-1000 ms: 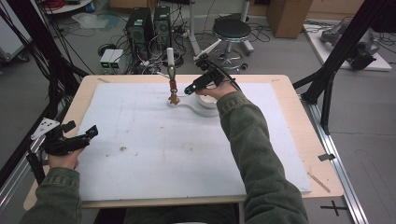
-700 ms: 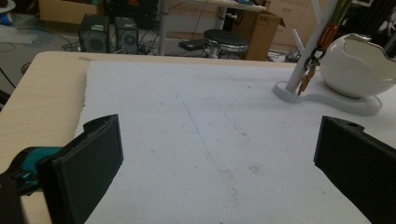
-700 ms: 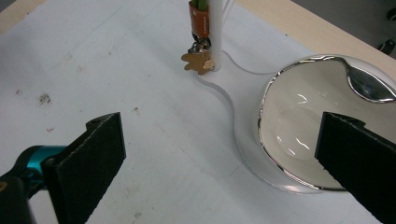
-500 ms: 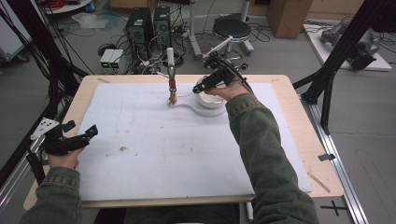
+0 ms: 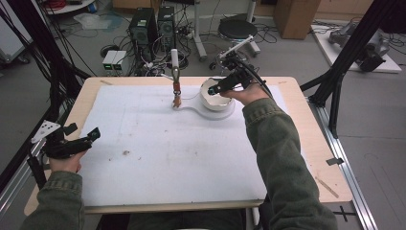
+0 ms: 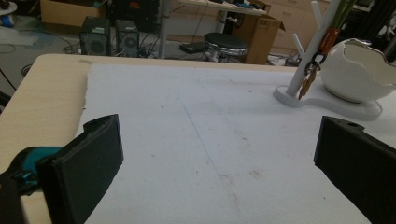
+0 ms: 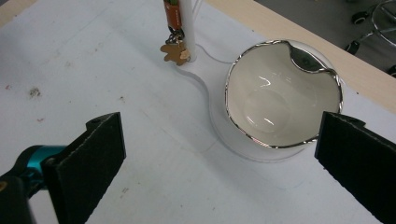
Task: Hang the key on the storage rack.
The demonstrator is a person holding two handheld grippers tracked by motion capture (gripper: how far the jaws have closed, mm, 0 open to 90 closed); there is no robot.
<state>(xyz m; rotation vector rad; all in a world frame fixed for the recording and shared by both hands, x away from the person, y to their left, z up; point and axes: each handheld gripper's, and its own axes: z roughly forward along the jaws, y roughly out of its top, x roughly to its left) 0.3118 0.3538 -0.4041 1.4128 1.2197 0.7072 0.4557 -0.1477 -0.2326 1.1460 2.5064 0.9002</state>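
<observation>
High view. White bowl [image 5: 214, 95] sits on the round end of a flat white stand [image 5: 210, 111], at the far side of the tabletop [image 5: 306, 134], right of centre. A thin white post [image 5: 174, 64] rises from the stand's narrow end; a bunch of keys [image 5: 176, 98] hangs at its foot. A white mat [image 5: 158, 148] covers most of the tabletop. Right claw [image 5: 216, 89] is over the bowl, tips at its near rim; contact cannot be judged from here. Left claw [image 5: 94, 133] is held low at the near left edge of the mat, well apart from the bowl.

Left gripper view. Left claw [image 6: 219, 158] stands wide open, nothing between its jaws, bare mat below. Bowl [image 6: 359, 70] at upper right: round, glossy white outside, with an uneven, wavy rim like a cracked eggshell. Post [image 6: 310, 51] just beside it; keys [image 6: 308, 81] hang from an orange tag, touching the post near its base.

Right gripper view. Right claw [image 7: 219, 158] is wide open and holds nothing. Bowl [image 7: 282, 93] lies between the jaws, nearer the right one, seen from above: cream-white glazed inside, empty, with a thin silver-coloured edge that dips and rises, one deep notch at the far side. It sits on the stand's [image 7: 212, 112] round plate. Gold-coloured keys [image 7: 175, 51] rest against the post [image 7: 187, 23], left of the bowl.
</observation>
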